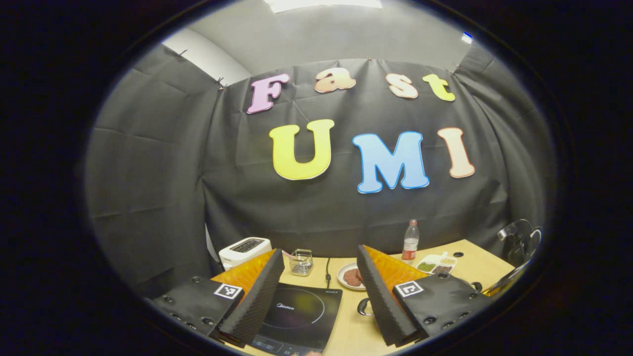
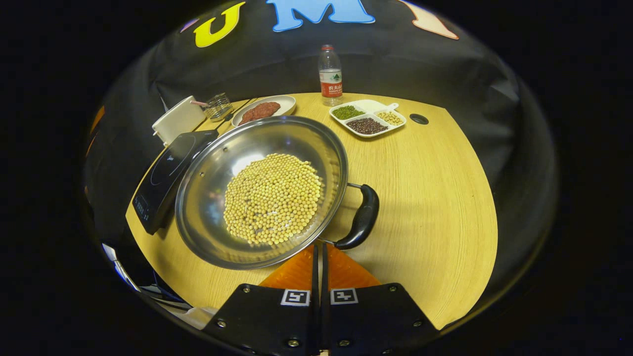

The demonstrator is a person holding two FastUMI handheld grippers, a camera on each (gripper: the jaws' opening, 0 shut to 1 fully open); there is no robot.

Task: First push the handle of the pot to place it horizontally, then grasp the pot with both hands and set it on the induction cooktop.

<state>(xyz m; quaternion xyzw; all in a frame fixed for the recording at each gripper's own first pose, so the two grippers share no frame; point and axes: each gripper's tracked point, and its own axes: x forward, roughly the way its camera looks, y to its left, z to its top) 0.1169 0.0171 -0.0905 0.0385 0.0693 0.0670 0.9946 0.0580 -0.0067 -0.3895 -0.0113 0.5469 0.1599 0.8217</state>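
- The left gripper (image 1: 321,291) was seen raised over the wooden table (image 1: 356,331), fingers spread wide, nothing between them.
- The induction cooktop (image 1: 301,316) was noted below and between those fingers.
- The right gripper (image 2: 319,257) was seen with fingers pressed together, tips just beside the pot (image 2: 262,190) rim near its black handle (image 2: 361,217); contact could not be made out.
- The pot, filled with soybeans (image 2: 272,198), was recorded on the table, its left edge seemingly overlapping the cooktop.
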